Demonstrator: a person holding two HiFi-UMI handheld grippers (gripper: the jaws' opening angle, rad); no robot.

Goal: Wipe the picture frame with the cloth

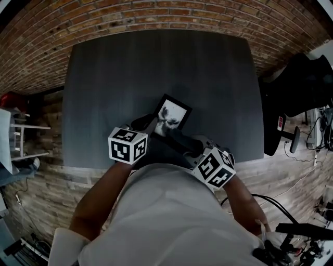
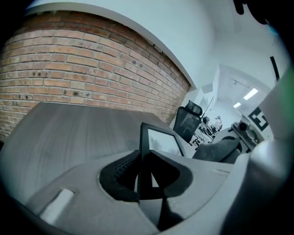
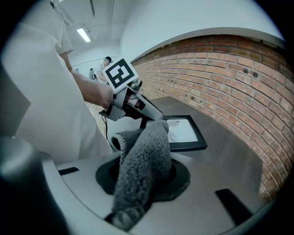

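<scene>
A black picture frame (image 1: 172, 115) with a pale print rests tilted on the dark grey table (image 1: 156, 62). My left gripper (image 1: 150, 126) is shut on the frame's near left edge; in the left gripper view the frame (image 2: 161, 140) stands edge-on between the pads. My right gripper (image 1: 181, 141) is shut on a dark grey fleecy cloth (image 3: 142, 165), which bulges out of its jaws. The cloth (image 1: 174, 136) hangs just short of the frame's near corner. In the right gripper view the frame (image 3: 183, 132) lies beyond the cloth, with the left gripper (image 3: 146, 120) at its side.
A red brick wall (image 1: 156, 15) runs behind the table. A black office chair (image 1: 304, 85) stands to the right. Cables and gear (image 1: 291, 228) lie on the wooden floor at the lower right, and a white shelf unit (image 1: 15, 140) stands to the left.
</scene>
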